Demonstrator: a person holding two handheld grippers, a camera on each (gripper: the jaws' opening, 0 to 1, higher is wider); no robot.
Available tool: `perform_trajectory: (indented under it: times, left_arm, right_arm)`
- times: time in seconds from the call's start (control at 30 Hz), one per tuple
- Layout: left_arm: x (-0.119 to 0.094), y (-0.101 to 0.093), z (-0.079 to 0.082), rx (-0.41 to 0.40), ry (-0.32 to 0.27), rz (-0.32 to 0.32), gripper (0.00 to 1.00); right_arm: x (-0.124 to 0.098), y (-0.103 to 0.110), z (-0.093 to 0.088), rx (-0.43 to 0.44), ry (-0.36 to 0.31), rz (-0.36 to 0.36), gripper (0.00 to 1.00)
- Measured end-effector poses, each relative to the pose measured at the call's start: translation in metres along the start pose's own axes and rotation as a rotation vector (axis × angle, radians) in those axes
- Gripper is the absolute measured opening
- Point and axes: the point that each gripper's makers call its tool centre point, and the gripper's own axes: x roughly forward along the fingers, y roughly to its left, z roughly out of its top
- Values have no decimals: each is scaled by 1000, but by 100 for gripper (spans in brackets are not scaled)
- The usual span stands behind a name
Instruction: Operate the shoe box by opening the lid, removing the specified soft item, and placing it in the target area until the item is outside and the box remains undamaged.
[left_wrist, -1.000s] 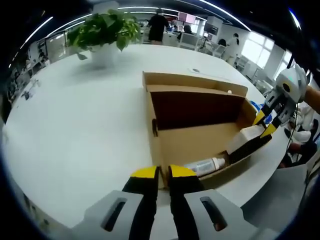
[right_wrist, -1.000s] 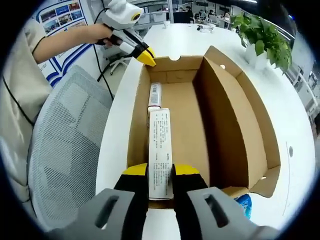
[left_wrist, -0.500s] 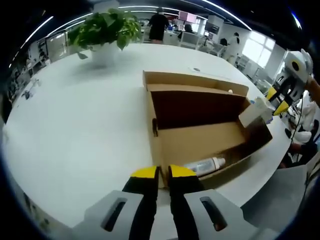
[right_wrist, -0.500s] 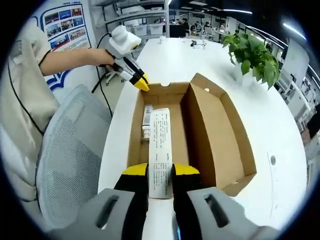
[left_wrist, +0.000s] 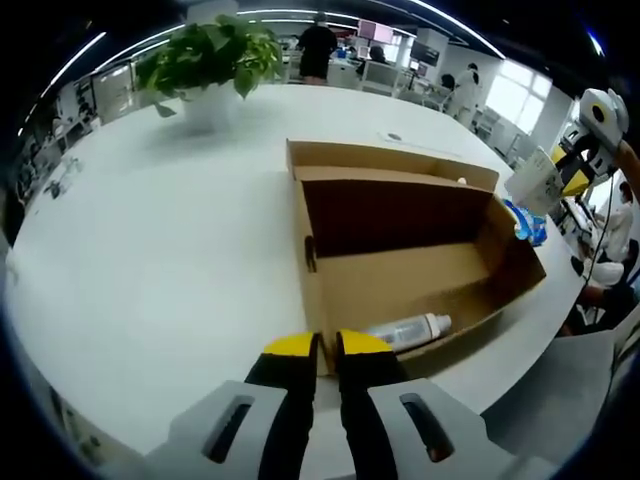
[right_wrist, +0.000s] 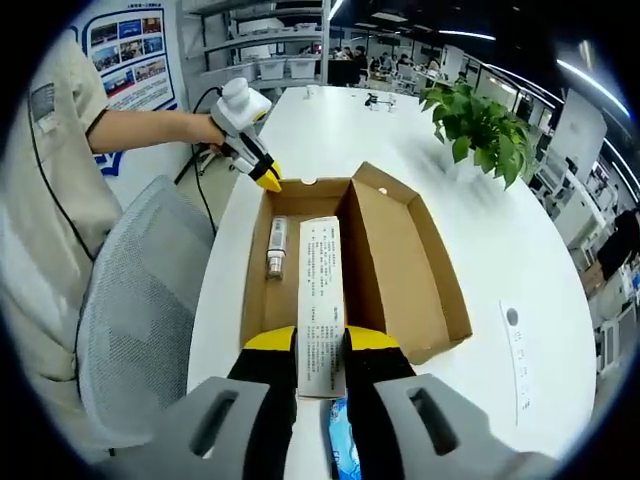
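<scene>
From my seat the shoe box (right_wrist: 395, 265) reads as plain brown cardboard, matt, with raw cut edges. The carton (right_wrist: 320, 300) in my right gripper (right_wrist: 320, 340) looks like printed white paperboard, faintly glossy. The bottle (left_wrist: 405, 330) along the box's near wall seems smooth plastic. The table (left_wrist: 150, 250) is smooth, glossy white. The chair (right_wrist: 135, 320) back is grey mesh.
</scene>
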Motion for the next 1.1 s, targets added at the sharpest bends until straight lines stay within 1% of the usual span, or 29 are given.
perform_trajectory:
  times: [0.37, 0.77, 0.97, 1.1]
  left_arm:
    - [0, 0, 0, -6, 3, 8, 4]
    - [0, 0, -1, -16, 2, 11, 4]
    - [0, 0, 0, -12, 5, 10, 4]
    - [0, 1, 0, -8, 10, 11, 4]
  right_arm:
    - [-32, -23, -28, 9, 24, -59, 15]
    - [-54, -44, -53, 17, 58, -96, 15]
    - [-63, -57, -69, 23, 81, -118, 15]
    - [-69, -68, -83, 33, 100, -131, 15]
